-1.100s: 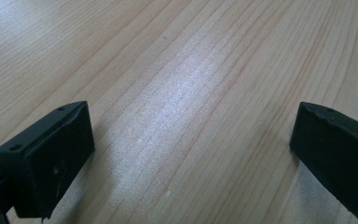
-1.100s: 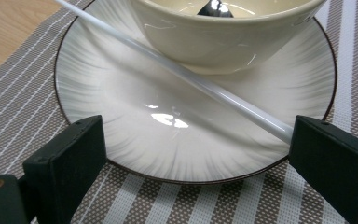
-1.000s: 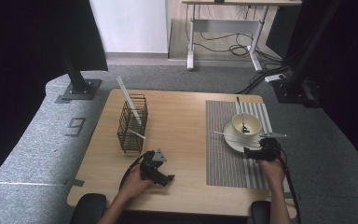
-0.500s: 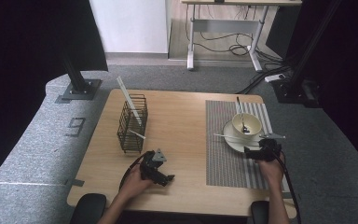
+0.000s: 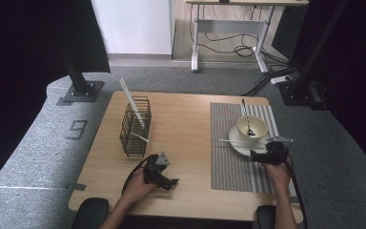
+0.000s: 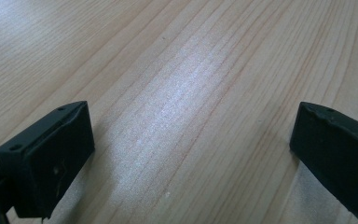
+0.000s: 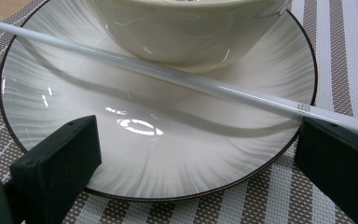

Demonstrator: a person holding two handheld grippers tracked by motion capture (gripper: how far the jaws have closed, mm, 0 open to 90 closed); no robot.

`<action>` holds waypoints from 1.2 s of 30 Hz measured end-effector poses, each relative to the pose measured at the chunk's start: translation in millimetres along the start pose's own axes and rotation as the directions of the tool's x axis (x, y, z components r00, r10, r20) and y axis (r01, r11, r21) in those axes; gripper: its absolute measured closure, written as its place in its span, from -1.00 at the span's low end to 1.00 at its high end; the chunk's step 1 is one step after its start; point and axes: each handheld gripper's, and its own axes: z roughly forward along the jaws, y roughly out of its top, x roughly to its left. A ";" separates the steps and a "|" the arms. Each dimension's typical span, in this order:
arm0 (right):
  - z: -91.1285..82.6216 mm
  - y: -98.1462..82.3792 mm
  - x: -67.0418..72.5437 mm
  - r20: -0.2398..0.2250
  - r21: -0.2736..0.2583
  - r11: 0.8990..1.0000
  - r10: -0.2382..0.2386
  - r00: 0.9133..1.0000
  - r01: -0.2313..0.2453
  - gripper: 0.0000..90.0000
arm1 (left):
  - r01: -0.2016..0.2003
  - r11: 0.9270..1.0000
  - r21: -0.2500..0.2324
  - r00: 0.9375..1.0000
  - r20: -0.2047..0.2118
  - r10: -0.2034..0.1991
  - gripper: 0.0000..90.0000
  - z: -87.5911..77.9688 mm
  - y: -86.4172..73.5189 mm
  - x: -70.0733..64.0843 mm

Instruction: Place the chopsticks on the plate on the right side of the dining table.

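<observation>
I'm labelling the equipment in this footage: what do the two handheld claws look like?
Both are black. The left claw carries a grey three-cornered plate on top and trails a black cable. The right claw trails a black cable too. Their jaws are blocky matt black wedges. Forearms are bare; no sleeves show.

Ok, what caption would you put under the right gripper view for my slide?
Open right gripper poised at a plate, a white chopstick lying across it beside a cream bowl.

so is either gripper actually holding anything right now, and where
Nothing is held. The left gripper is open over bare table; the right gripper is open at the plate, beside the white chopstick.
</observation>
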 end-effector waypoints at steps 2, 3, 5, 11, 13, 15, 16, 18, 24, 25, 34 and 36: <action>0.3 -0.2 -1.0 -0.003 0.002 1.000 0.000 1.000 0.000 -1.00 | 0.000 1.000 0.000 1.000 0.000 0.000 -1.00 0.0 0.0 0.0; 0.5 -0.3 -1.3 -0.003 0.001 1.000 0.001 1.000 -0.001 -1.00 | 0.000 1.000 0.000 1.000 0.000 0.000 -1.00 0.0 0.0 0.0; 1.2 -0.5 -1.9 -0.002 0.001 1.000 0.002 1.000 -0.002 -1.00 | 0.000 1.000 0.000 1.000 0.000 0.000 -1.00 0.0 0.0 0.0; 1.4 -0.7 -2.4 -0.002 0.002 1.000 0.004 1.000 -0.004 -1.00 | -0.002 1.000 0.000 1.000 0.002 0.002 -1.00 0.1 0.2 0.0; 0.6 -0.8 -2.3 -0.006 0.000 1.000 0.003 1.000 -0.003 -1.00 | -0.002 1.000 0.000 1.000 0.002 0.002 -1.00 0.1 0.2 0.0; -1.1 -0.9 -2.0 -0.010 -0.006 1.000 0.002 1.000 -0.002 -1.00 | -0.002 1.000 0.000 1.000 0.002 0.002 -1.00 0.1 0.2 0.0; -2.4 -1.0 -1.8 -0.011 -0.007 1.000 0.001 1.000 -0.001 -1.00 | -0.002 1.000 0.000 1.000 0.002 0.002 -1.00 0.1 0.2 0.0; -4.6 -1.3 -1.4 -0.015 -0.014 1.000 -0.005 1.000 0.005 -1.00 | -0.002 1.000 0.000 1.000 0.002 0.002 -1.00 0.1 0.2 0.1; -11.4 -2.3 1.3 -0.021 -0.028 1.000 -0.014 1.000 0.014 -1.00 | -0.001 1.000 -0.001 1.000 0.002 0.001 -1.00 0.2 0.1 0.1; -13.1 -2.4 2.6 -0.025 -0.029 0.999 -0.018 1.000 0.018 -1.00 | -0.002 1.000 0.000 1.000 0.002 0.002 -1.00 0.1 0.1 0.1; -24.9 -5.8 14.0 -0.048 -0.034 0.997 -0.067 0.997 0.065 -1.00 | 0.001 1.000 -0.001 1.000 0.002 -0.001 -1.00 0.2 0.0 0.0; -27.5 -6.5 16.8 -0.056 -0.035 0.997 -0.076 0.995 0.074 -1.00 | 0.000 1.000 -0.001 1.000 0.002 0.000 -1.00 0.1 0.0 0.0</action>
